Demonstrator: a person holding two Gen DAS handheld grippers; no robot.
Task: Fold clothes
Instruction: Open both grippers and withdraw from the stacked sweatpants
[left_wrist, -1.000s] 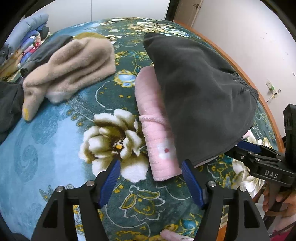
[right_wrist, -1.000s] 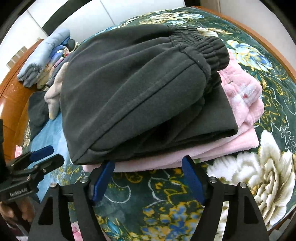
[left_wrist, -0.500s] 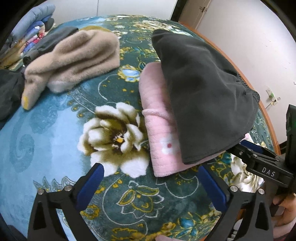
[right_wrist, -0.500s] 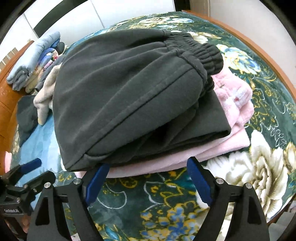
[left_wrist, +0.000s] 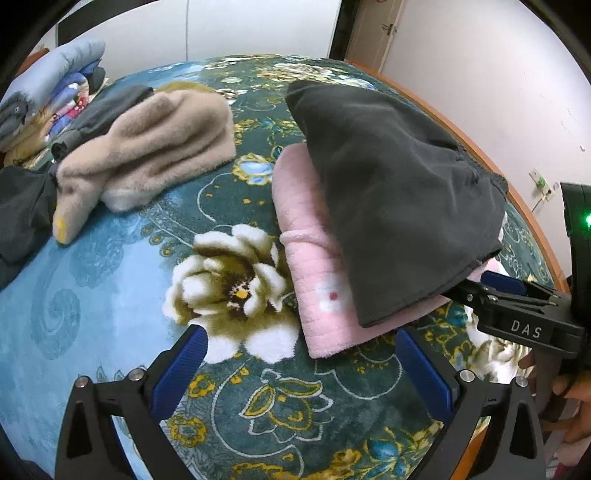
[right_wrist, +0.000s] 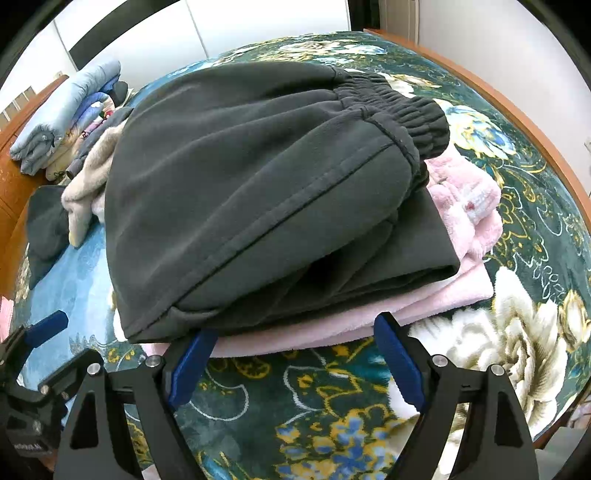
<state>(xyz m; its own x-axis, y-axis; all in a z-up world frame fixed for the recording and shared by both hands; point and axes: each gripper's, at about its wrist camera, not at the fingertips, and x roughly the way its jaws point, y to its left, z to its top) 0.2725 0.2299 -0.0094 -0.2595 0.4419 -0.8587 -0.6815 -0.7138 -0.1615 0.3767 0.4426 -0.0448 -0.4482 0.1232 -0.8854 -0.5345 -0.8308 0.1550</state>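
Folded dark grey trousers (left_wrist: 388, 192) (right_wrist: 258, 192) lie on top of a folded pink fleece garment (left_wrist: 314, 266) (right_wrist: 461, 291) on the floral bedspread. My left gripper (left_wrist: 299, 365) is open and empty, just short of the pink garment's near corner. My right gripper (right_wrist: 291, 363) is open and empty, close to the stack's edge, touching nothing. The right gripper also shows at the right of the left wrist view (left_wrist: 513, 295). The left gripper shows at the lower left of the right wrist view (right_wrist: 44, 332).
A crumpled beige fleece garment (left_wrist: 147, 147) (right_wrist: 88, 181) and dark clothes (left_wrist: 22, 214) lie on the bed's left side. Folded blue bedding (left_wrist: 48, 81) (right_wrist: 62, 114) sits at the head. The bed's wooden edge (left_wrist: 517, 184) (right_wrist: 517, 110) runs beside the white wall.
Both grippers have opened wider and drawn back a little from the stack. The trousers and pink garment have not moved.
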